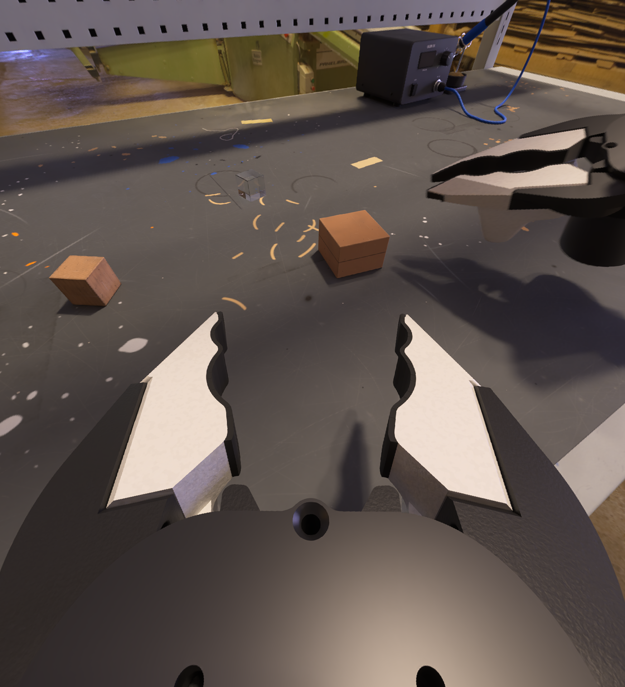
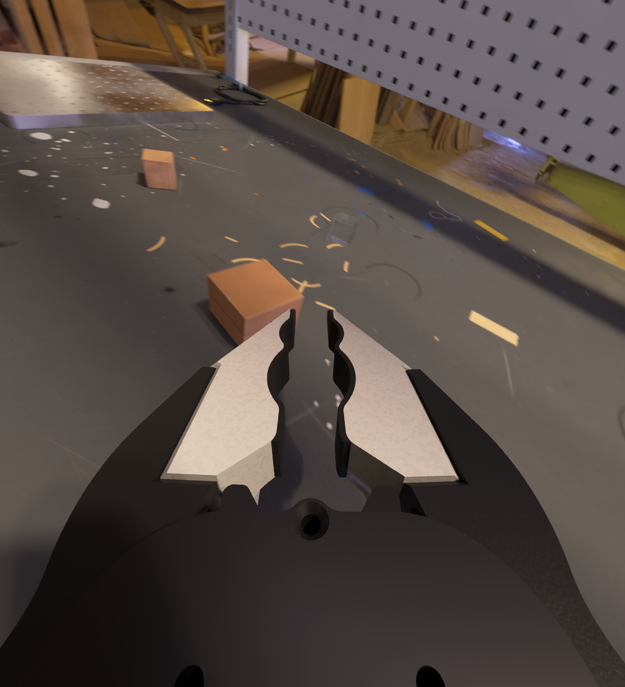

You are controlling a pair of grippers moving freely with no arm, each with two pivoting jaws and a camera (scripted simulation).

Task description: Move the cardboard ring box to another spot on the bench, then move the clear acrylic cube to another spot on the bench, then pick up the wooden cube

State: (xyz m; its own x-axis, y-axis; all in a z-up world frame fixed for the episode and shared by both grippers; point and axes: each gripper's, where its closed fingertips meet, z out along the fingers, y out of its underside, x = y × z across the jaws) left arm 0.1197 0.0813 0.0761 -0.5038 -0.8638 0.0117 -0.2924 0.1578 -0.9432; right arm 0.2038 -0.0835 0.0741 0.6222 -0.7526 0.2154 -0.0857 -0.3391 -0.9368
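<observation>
The cardboard ring box stands shut on the dark bench, ahead and slightly right of my left gripper, which is wide open and empty. The wooden cube lies to the front left. The clear acrylic cube stands farther back. My right gripper hovers to the right of the box. In the right wrist view the right gripper is empty, its jaws only narrowly apart, its tips just right of the ring box. The acrylic cube and wooden cube lie beyond.
A dark electronics unit with a blue cable stands at the back right. A perforated metal plate lies at the far left of the bench, and a black cable coil lies beside it. A pegboard hangs over the back edge. The bench's pale edge runs on the right.
</observation>
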